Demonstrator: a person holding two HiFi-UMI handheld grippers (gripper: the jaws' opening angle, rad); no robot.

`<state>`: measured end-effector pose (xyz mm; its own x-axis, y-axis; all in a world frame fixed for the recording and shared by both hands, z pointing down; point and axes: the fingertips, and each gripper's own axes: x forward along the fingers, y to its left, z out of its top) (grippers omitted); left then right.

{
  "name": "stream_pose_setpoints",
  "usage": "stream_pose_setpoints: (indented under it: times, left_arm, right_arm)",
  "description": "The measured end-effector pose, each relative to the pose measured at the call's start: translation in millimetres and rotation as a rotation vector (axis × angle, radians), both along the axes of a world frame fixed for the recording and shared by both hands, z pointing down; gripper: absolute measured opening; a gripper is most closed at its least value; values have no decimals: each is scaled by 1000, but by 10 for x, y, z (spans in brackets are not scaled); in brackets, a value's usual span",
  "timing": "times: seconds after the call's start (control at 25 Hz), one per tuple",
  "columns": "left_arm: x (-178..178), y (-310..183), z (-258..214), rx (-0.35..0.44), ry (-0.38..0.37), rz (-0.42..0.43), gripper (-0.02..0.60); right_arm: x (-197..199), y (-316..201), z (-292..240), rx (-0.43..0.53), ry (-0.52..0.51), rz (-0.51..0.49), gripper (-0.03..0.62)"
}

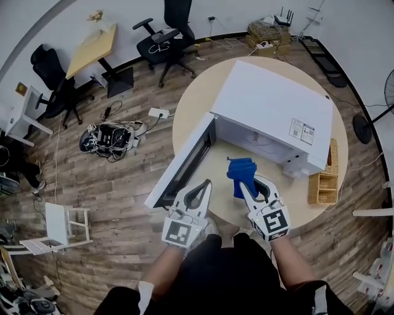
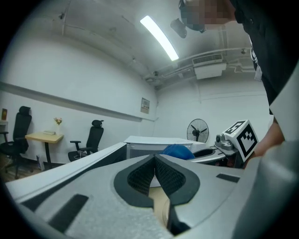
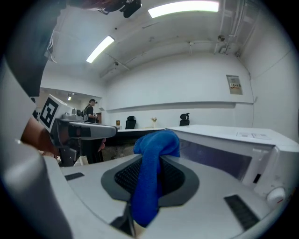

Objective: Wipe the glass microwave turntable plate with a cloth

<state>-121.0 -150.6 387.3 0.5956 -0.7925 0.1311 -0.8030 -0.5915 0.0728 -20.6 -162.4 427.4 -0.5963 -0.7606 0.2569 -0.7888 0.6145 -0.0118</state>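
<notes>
We take this for an office or a plain workroom. Black swivel chairs [image 1: 169,37] stand along the far wall beside a desk [image 1: 92,48] with a pale wooden top. The floor [image 1: 123,203] is wood-look plank, strewn with cables, a white power strip [image 1: 158,113] and a heap of wired gear [image 1: 109,138]. A router [image 1: 283,18] sits on a box by the wall. Overhead run a strip light [image 2: 159,37] and an air-conditioning unit [image 2: 209,71] (bare pipes too), and a pedestal fan [image 2: 198,130] stands by the white wall. The microwave [image 1: 271,104] sits toward the far edge of a round table [image 1: 191,114], not on a kitchen counter.
</notes>
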Motion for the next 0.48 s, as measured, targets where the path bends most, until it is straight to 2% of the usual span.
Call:
stream_pose_setpoints:
  times: [0.32, 0.48]
  left_arm:
    - [175, 18, 447, -98, -20, 10, 6]
    - [238, 77, 722, -137, -49, 24, 6]
  right_arm:
    - [18, -14, 894, -179, 67, -51, 86]
    - [39, 20, 1306, -244, 137, -49, 87]
